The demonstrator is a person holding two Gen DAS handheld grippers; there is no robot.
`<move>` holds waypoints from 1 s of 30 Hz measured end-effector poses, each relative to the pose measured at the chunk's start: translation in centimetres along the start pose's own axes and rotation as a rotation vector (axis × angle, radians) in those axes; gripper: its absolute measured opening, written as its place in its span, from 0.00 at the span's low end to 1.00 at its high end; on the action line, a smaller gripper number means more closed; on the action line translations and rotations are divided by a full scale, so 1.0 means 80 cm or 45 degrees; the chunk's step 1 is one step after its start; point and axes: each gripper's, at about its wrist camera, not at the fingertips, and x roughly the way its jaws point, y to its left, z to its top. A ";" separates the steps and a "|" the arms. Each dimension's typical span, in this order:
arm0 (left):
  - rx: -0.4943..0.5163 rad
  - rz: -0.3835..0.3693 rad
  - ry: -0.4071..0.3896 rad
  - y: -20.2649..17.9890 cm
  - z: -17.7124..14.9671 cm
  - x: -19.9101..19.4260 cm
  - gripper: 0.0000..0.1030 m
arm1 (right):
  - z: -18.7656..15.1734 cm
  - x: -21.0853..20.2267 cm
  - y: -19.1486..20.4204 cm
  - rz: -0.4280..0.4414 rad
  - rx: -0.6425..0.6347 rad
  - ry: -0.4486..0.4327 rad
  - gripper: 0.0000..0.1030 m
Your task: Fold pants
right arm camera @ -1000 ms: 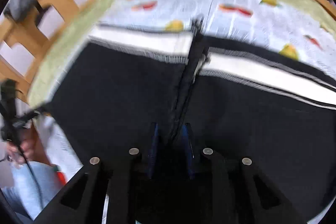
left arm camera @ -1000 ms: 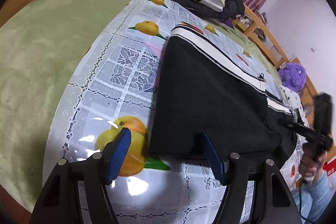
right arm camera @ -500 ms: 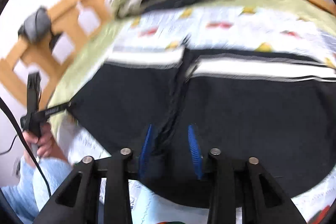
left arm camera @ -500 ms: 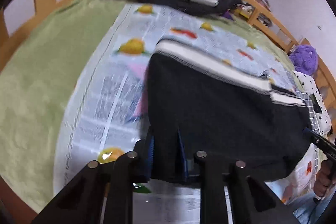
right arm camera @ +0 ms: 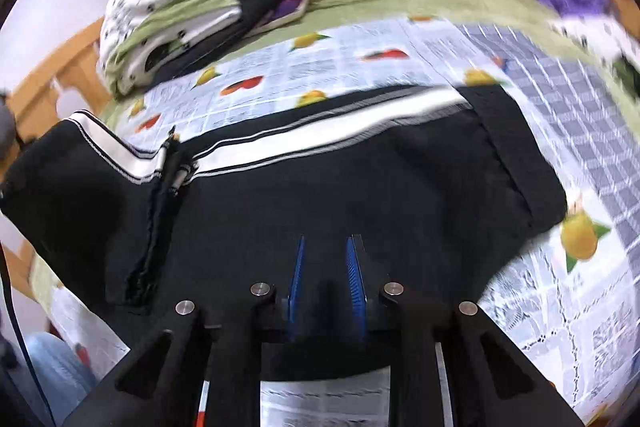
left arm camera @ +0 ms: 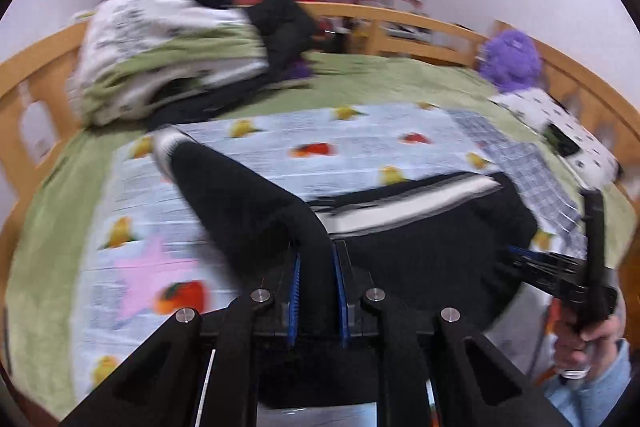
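Observation:
Black pants (right arm camera: 360, 187) with a white side stripe (right arm camera: 320, 139) lie across the fruit-print cloth (right arm camera: 400, 39) on the bed. My left gripper (left arm camera: 316, 267) is shut on a fold of the pants (left arm camera: 248, 195) and holds that end lifted off the cloth. My right gripper (right arm camera: 326, 267) is shut on the near hem of the pants. The right gripper also shows in the left wrist view (left arm camera: 516, 253), pinching the pants' edge at the right. The lifted left end shows in the right wrist view (right arm camera: 80, 179).
A folded white and green quilt (left arm camera: 168, 43) and dark clothes (left arm camera: 284, 27) are piled at the back left. A purple plush toy (left arm camera: 512, 59) and a spotted pillow (left arm camera: 560, 131) sit at the right. A wooden bed rail (left arm camera: 400, 15) runs around the bed.
My left gripper closed on the pants' left end and lifted it up and toward the right. My right gripper keeps its hold on the near hem and has shifted right along it.

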 end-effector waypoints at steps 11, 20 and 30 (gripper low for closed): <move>0.003 -0.296 0.211 -0.106 -0.049 0.097 0.14 | -0.009 -0.040 -0.074 -0.083 0.159 -0.109 0.22; 0.034 -0.241 0.108 -0.057 -0.046 0.034 0.61 | 0.006 0.009 -0.017 0.153 0.052 0.038 0.22; -0.202 -0.072 0.073 0.079 -0.068 0.048 0.61 | 0.021 0.101 0.075 0.393 0.123 0.222 0.48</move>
